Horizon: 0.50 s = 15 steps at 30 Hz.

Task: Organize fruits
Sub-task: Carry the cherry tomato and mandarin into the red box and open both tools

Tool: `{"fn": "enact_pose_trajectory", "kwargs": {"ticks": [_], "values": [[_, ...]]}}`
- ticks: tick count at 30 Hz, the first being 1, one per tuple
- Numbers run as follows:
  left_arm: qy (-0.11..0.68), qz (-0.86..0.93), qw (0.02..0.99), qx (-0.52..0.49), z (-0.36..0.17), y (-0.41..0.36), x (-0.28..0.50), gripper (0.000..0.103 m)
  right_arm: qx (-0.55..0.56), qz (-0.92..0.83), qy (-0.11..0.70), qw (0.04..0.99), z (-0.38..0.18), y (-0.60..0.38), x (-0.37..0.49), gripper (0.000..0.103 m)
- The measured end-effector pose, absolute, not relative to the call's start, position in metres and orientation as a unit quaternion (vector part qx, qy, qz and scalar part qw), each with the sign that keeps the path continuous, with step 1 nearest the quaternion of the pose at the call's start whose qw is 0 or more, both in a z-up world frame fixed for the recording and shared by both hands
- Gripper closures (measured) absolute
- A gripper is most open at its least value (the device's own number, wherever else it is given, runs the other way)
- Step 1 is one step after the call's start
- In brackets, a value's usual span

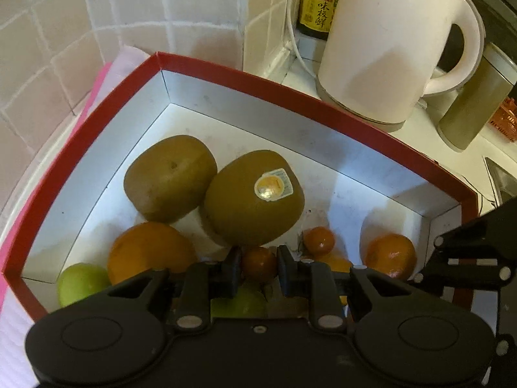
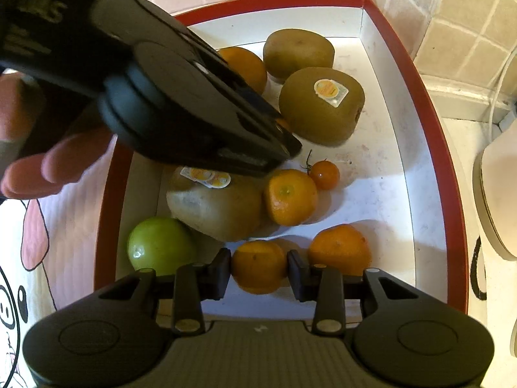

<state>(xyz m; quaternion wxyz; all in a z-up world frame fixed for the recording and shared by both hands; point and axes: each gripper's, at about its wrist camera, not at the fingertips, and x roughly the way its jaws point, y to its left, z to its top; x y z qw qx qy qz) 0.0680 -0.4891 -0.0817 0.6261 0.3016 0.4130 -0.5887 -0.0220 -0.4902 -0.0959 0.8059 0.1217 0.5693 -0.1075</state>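
Note:
A red-rimmed box (image 1: 323, 105) with a white inside holds the fruit. My left gripper (image 1: 259, 265) is shut on a small orange cherry tomato (image 1: 259, 263), low over the box. Beyond it lie two kiwis (image 1: 171, 177) (image 1: 255, 197), an orange (image 1: 150, 252), a green fruit (image 1: 82, 283), a second cherry tomato (image 1: 319, 241) and a tangerine (image 1: 391, 255). In the right wrist view my right gripper (image 2: 259, 271) is shut on a tangerine (image 2: 258, 266) near the box's (image 2: 429, 103) front. A third kiwi (image 2: 216, 203) lies under the left gripper (image 2: 287, 139).
A white kettle (image 1: 397, 48), a dark sauce bottle (image 1: 320, 3) and a pale canister (image 1: 475, 103) stand on the counter behind the box. Tiled wall (image 1: 48, 48) closes the back and left. A person's hand (image 2: 48, 165) and a cartoon-printed cloth (image 2: 32, 258) are at the box's left side.

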Motion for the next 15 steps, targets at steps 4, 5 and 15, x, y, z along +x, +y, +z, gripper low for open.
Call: {"fn": "enact_pose_trajectory", "kwargs": {"ticks": [4, 5, 15], "values": [[0.421, -0.587, 0.626, 0.292, -0.082, -0.49, 0.072, 0.076, 0.12, -0.108, 0.563, 0.81, -0.09, -0.49, -0.026, 0.06], [0.422, -0.587, 0.626, 0.292, -0.082, -0.49, 0.073, 0.075, 0.119, -0.107, 0.561, 0.812, -0.088, -0.489, -0.028, 0.059], [0.429, -0.577, 0.634, 0.283, -0.073, -0.484, 0.072, 0.03, 0.128, -0.123, 0.522, 0.834, -0.056, -0.486, -0.059, 0.042]]}}
